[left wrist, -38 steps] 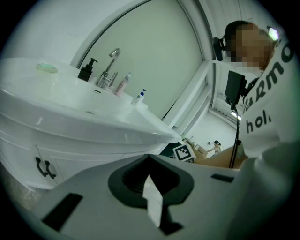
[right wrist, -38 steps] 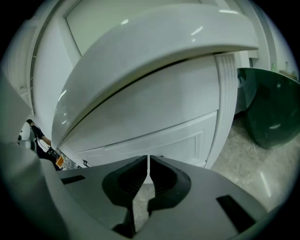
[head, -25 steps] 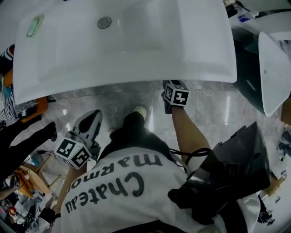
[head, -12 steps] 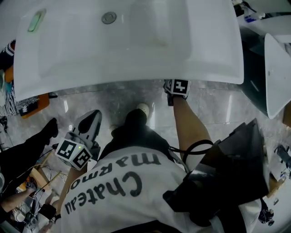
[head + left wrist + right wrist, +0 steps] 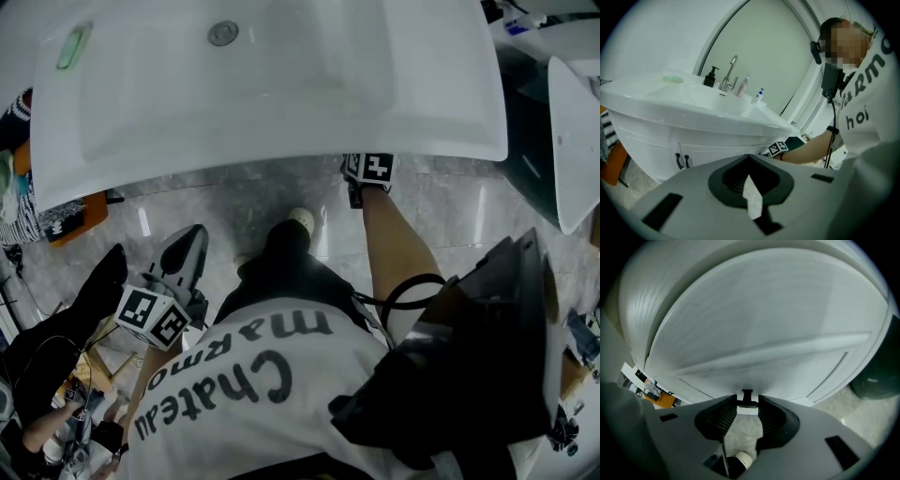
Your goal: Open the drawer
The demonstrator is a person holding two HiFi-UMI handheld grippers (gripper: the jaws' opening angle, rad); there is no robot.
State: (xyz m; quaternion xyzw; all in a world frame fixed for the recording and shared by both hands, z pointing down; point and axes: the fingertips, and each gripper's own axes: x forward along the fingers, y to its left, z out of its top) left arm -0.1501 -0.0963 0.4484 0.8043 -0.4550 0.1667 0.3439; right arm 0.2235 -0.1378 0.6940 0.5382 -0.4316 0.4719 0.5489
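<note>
Under the front lip of the white washbasin [image 5: 262, 84] sits the white cabinet's drawer front [image 5: 764, 333], seen close up in the right gripper view. Its small dark handle [image 5: 747, 395] lies between the tips of my right gripper [image 5: 747, 401], whose jaws are closing with a gap still showing below the handle. From the head view only that gripper's marker cube [image 5: 367, 167] shows at the basin's edge. My left gripper [image 5: 192, 236] hangs by the person's left hip, jaws together and empty [image 5: 750, 161].
Two black door handles [image 5: 682, 161] show on the cabinet's left. A tap [image 5: 729, 75] and bottles stand on the basin. A second white basin [image 5: 574, 141] is at the right, and a person in dark clothes [image 5: 56, 323] stands at the left. The floor is grey marble [image 5: 206, 202].
My right gripper has moved forward, further under the basin's front edge, so less of its cube shows. The left gripper has stayed by the hip.
</note>
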